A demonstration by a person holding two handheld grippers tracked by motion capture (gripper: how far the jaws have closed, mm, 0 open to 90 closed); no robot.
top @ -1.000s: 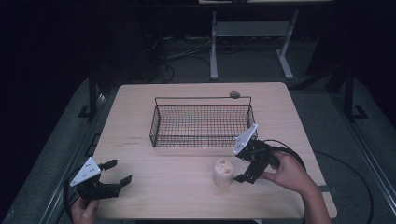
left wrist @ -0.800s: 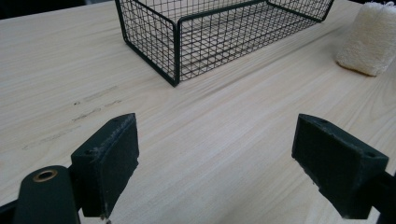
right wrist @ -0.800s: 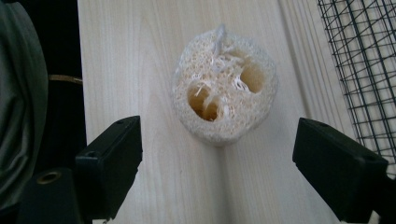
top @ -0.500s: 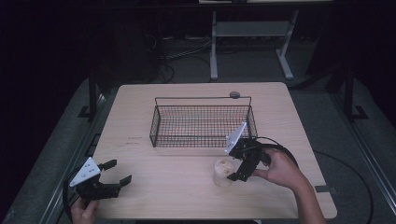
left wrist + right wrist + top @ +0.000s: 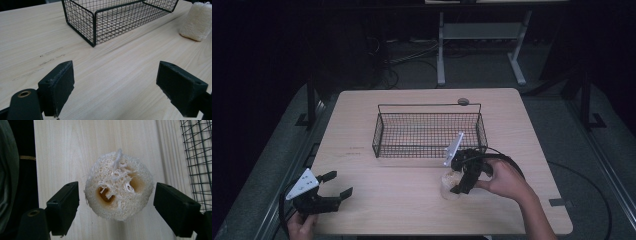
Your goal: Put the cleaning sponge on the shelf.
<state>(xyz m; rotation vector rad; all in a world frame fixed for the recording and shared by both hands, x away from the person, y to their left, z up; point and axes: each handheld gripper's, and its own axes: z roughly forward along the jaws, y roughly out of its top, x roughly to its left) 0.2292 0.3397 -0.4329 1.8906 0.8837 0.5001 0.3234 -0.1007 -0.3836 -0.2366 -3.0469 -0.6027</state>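
High overhead, gripper cameras close (both see basket)

Place: a lab or test room set up for recording, not a home.
Lighting: room dark all round; only the table is lit.
Table: plain pale wood top, standing alone on a grey floor mat.
Background: white metal frame legs of another bench or stand behind the table; loose cables lying on the floor near them.
Floor marks: a strip of tape on the mat at right.
Props: one black wire basket and little else on the table, laid out as for a trial.
Furnishings: no household items visible; surroundings too dark to tell more.
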